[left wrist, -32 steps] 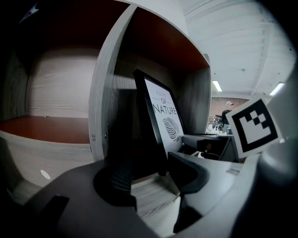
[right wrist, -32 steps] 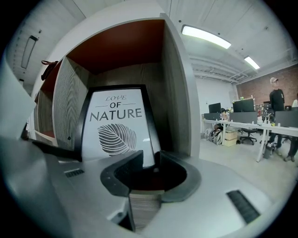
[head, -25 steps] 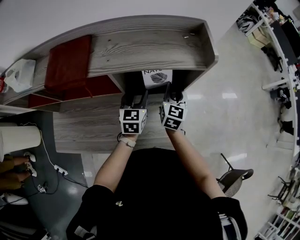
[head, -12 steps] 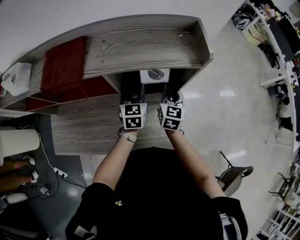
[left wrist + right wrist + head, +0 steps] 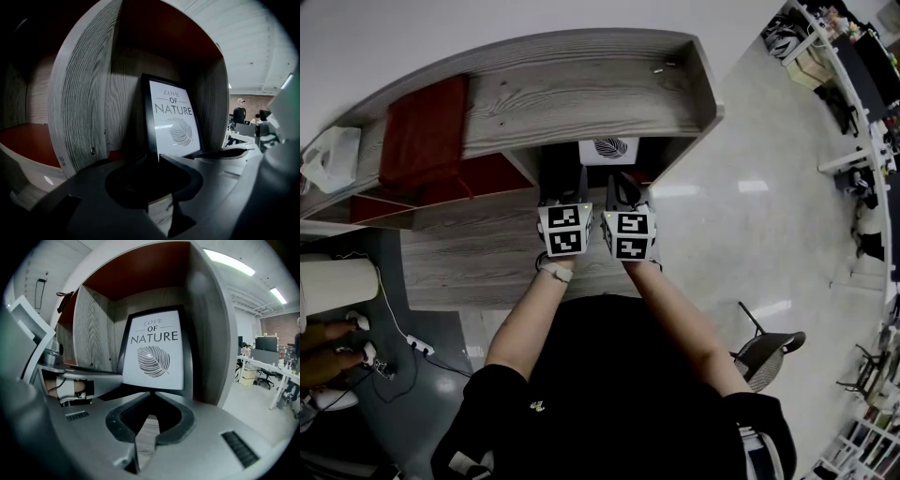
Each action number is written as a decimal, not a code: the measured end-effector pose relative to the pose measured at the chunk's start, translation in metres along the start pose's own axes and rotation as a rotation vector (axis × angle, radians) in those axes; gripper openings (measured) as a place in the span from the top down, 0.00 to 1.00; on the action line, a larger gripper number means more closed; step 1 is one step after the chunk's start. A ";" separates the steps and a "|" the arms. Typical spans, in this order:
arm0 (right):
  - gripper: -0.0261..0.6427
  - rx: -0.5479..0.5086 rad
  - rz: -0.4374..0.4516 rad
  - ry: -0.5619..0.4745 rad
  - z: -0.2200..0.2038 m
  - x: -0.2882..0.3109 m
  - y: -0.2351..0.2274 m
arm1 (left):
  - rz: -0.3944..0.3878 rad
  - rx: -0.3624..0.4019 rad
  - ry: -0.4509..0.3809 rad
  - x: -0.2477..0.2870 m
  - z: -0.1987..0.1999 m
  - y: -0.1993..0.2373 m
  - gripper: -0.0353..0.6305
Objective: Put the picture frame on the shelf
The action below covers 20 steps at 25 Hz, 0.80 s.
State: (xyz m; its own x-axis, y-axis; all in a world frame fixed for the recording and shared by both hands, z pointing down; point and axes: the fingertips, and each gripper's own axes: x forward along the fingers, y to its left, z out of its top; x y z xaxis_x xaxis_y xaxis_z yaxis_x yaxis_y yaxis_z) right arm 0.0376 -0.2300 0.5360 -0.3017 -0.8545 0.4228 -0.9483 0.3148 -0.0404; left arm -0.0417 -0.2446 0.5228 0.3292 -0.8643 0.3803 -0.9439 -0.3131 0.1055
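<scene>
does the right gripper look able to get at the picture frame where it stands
Probably yes. The picture frame stands in the open-fronted shelf compartment straight ahead of the right gripper, with nothing between them. Its jaws are closing empty, so they would need to reopen.

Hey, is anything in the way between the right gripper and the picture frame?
Nothing visible. The picture frame stands in the shelf compartment straight ahead of the right gripper, whose empty jaws are closing. The left gripper sits off to one side.
</scene>
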 end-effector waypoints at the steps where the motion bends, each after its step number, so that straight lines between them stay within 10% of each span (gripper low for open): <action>1: 0.93 -0.002 0.002 0.010 -0.001 0.002 0.001 | -0.004 0.003 -0.004 -0.001 0.001 0.000 0.81; 20: 0.95 -0.039 -0.052 0.090 0.005 0.016 0.002 | 0.012 -0.043 0.018 -0.043 -0.029 0.018 0.81</action>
State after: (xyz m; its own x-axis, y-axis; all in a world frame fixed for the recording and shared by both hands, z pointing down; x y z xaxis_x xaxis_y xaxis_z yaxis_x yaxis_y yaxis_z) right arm 0.0303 -0.2446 0.5380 -0.2408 -0.8300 0.5030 -0.9572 0.2889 0.0184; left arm -0.0740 -0.2018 0.5355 0.3180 -0.8606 0.3978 -0.9481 -0.2855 0.1401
